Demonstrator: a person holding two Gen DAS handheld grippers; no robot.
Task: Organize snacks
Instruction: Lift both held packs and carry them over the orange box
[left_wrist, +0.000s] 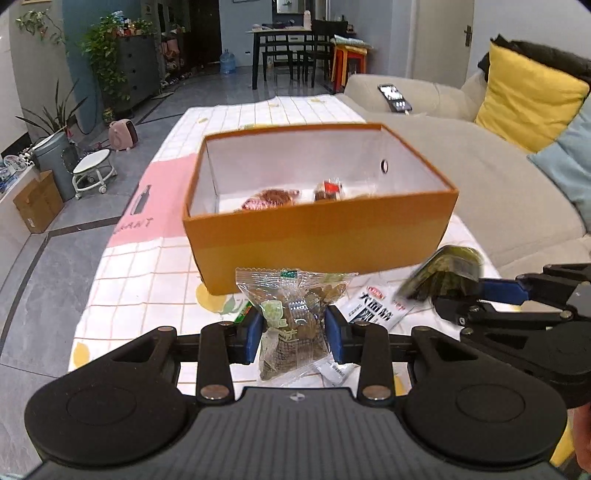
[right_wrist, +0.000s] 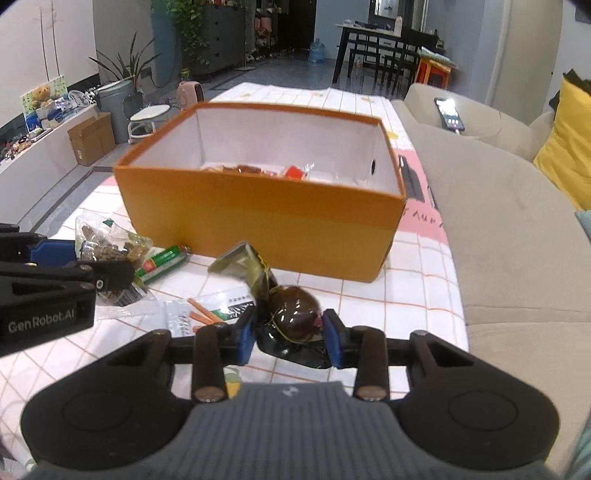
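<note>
The left gripper (left_wrist: 294, 334) clamps a clear snack bag (left_wrist: 293, 325) at lower centre, below the orange box (left_wrist: 317, 236). The right gripper (right_wrist: 289, 338) clamps a dark packet (right_wrist: 291, 321). Only the right view shows a green stick (right_wrist: 162, 263) at centre left.

Orange cardboard box (left_wrist: 317, 236), matt outside, white paper lining. Clear crinkly plastic snack packet (left_wrist: 291, 325), glossy. Dark glossy foil-like snack wrapper (right_wrist: 291, 321). Checked cloth (left_wrist: 147, 273) over worktop, matt. Left tool (left_wrist: 294, 332): matt black plastic, blue pads.
</note>
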